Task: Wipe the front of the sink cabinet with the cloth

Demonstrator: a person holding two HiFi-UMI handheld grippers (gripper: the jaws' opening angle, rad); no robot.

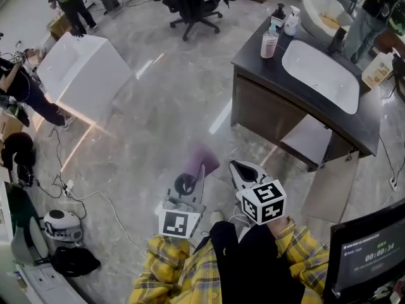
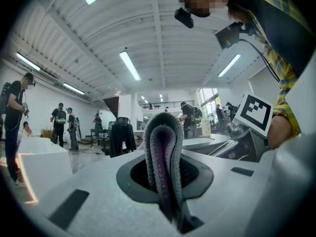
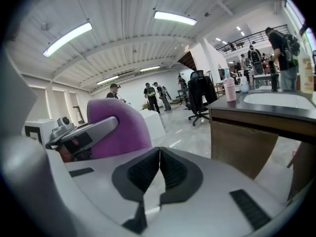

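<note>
A purple cloth is clamped in my left gripper; in the left gripper view the cloth stands as a folded loop between the jaws. My right gripper is shut with nothing between its pads and hangs just right of the left one. The dark sink cabinet with its white basin stands ahead to the right, about a metre off. In the right gripper view the cabinet front shows at right and the cloth at left.
A pink bottle and pump bottles stand on the counter's far end. An open cabinet door hangs at the near right. A white tub sits far left, a black office chair beyond. Cables and a helmet lie left.
</note>
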